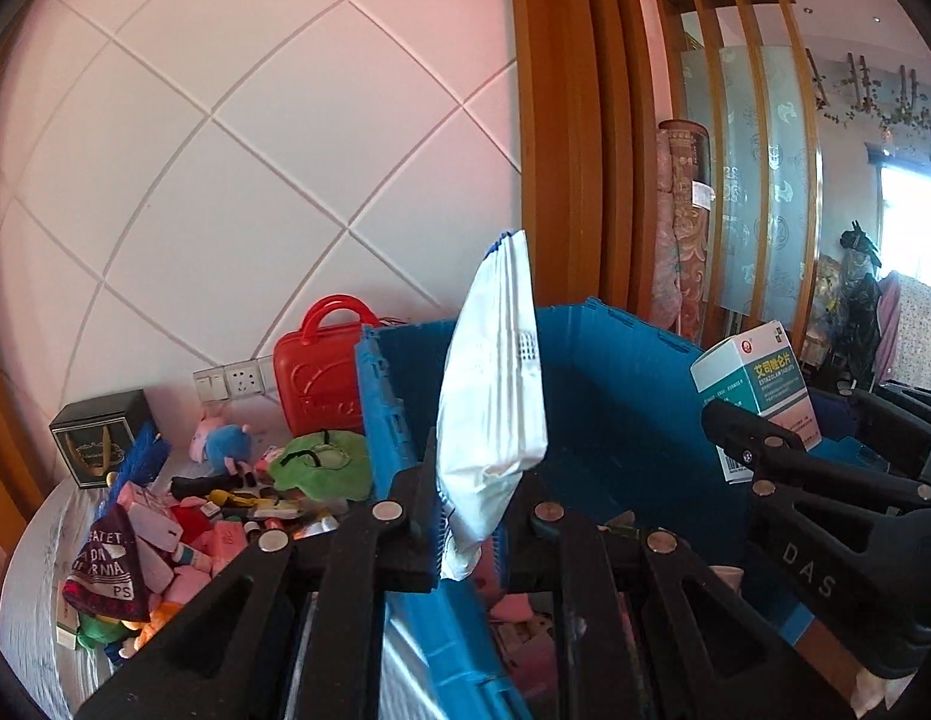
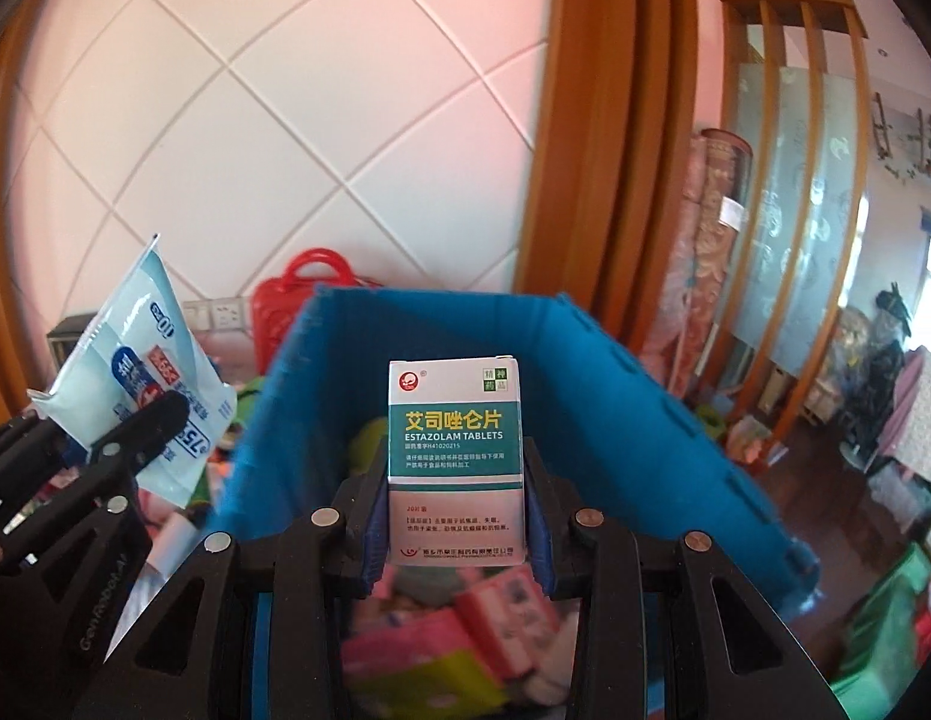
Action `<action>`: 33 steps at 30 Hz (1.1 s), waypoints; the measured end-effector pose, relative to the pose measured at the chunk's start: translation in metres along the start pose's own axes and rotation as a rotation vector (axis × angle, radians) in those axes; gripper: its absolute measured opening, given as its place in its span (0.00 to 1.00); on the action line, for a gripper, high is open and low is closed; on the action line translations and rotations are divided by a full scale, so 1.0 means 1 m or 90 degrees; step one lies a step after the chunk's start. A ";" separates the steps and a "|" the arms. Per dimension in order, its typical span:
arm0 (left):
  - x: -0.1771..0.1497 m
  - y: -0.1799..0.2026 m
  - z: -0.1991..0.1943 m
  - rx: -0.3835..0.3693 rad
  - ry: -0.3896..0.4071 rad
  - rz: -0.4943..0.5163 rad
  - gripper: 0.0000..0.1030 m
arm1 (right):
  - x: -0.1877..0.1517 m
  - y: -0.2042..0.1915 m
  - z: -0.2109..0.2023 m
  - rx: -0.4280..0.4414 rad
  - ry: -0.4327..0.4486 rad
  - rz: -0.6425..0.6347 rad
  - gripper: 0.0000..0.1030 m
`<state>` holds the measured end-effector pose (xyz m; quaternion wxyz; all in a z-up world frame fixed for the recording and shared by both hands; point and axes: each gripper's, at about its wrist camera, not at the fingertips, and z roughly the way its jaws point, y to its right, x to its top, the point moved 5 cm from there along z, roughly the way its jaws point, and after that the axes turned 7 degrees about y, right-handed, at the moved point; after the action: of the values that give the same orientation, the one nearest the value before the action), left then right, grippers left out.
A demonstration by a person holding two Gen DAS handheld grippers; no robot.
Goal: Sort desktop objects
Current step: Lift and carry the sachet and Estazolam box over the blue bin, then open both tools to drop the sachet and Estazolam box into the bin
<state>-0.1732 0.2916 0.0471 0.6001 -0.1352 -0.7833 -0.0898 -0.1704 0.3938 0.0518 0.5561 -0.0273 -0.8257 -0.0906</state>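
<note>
My left gripper (image 1: 465, 516) is shut on a white and pale-blue wipes packet (image 1: 495, 396), which stands edge-on above the near rim of the blue crate (image 1: 615, 372). The same packet (image 2: 147, 372) shows at the left of the right wrist view, held by the left gripper (image 2: 147, 420). My right gripper (image 2: 456, 522) is shut on a teal and white tablet box (image 2: 453, 450), upright over the open blue crate (image 2: 615, 372). In the left wrist view that tablet box (image 1: 759, 384) and the right gripper (image 1: 747, 438) hang at the right, over the crate.
Pink packets and soft items lie in the crate bottom (image 2: 453, 630). A heap of toys and small packets (image 1: 183, 528) covers the white table left of the crate, with a red case (image 1: 321, 372) and a dark box (image 1: 99, 432) by the tiled wall. A wooden screen (image 1: 735, 150) stands behind.
</note>
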 end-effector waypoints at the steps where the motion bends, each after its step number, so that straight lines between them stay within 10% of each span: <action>1: -0.002 0.015 0.005 -0.003 -0.010 0.003 0.12 | -0.004 0.016 0.003 -0.003 -0.007 0.002 0.35; 14: -0.040 0.084 0.055 0.036 -0.166 0.034 0.12 | -0.057 0.095 0.059 0.026 -0.135 0.016 0.35; 22: -0.043 0.085 0.053 0.047 -0.178 0.029 0.12 | -0.075 0.101 0.069 0.023 -0.166 0.010 0.37; 25: -0.043 0.085 0.050 0.038 -0.184 0.026 0.15 | -0.073 0.109 0.066 0.011 -0.160 0.018 0.71; 30: -0.039 0.079 0.042 0.044 -0.172 0.018 0.65 | -0.066 0.115 0.057 0.000 -0.146 0.020 0.86; 33: -0.034 0.072 0.032 0.044 -0.154 0.013 0.65 | -0.065 0.117 0.049 -0.011 -0.140 0.026 0.95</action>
<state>-0.1712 0.3664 0.0041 0.5066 -0.1318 -0.8511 -0.0397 -0.1734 0.5206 -0.0123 0.4636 -0.0586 -0.8802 -0.0829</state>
